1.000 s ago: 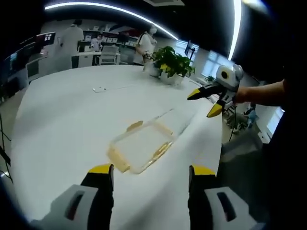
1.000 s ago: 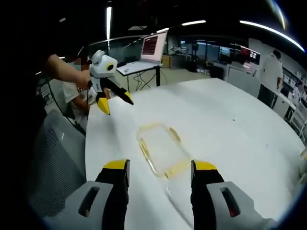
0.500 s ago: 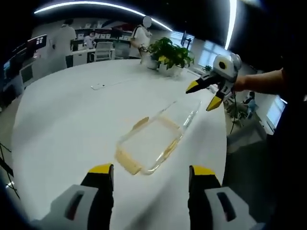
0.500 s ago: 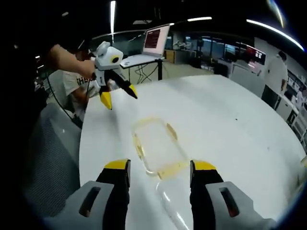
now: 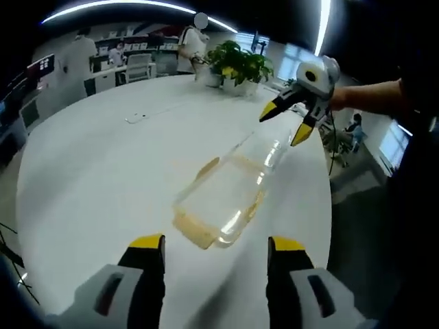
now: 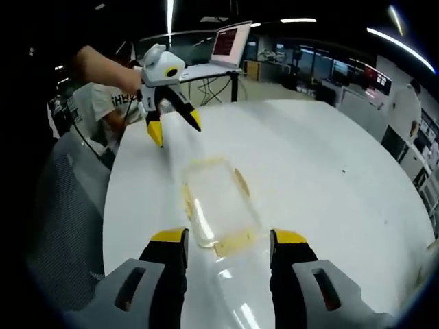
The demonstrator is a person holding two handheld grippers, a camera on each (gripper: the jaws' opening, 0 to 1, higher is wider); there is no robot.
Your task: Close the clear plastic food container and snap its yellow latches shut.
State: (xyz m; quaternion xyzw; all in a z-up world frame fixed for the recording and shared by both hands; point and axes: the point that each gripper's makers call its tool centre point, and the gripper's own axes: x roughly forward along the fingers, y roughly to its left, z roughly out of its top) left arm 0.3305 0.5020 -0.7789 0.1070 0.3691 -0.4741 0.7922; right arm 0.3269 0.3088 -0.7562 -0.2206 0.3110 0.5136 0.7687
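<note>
Your left gripper [image 5: 214, 248] has its jaws spread wide with nothing between them, above the white table [image 5: 89, 171]. The clear container [image 5: 219, 199] lies flat on the table just ahead, yellow latches along its edges. Your right gripper [image 6: 226, 241] is also wide apart and empty, with the container [image 6: 214, 205] just beyond its tips. A potted plant [image 5: 236, 65] stands at the far edge.

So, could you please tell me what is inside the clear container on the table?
The container looks empty; through its clear walls only the white table shows. Glare hides parts of its floor.
</note>
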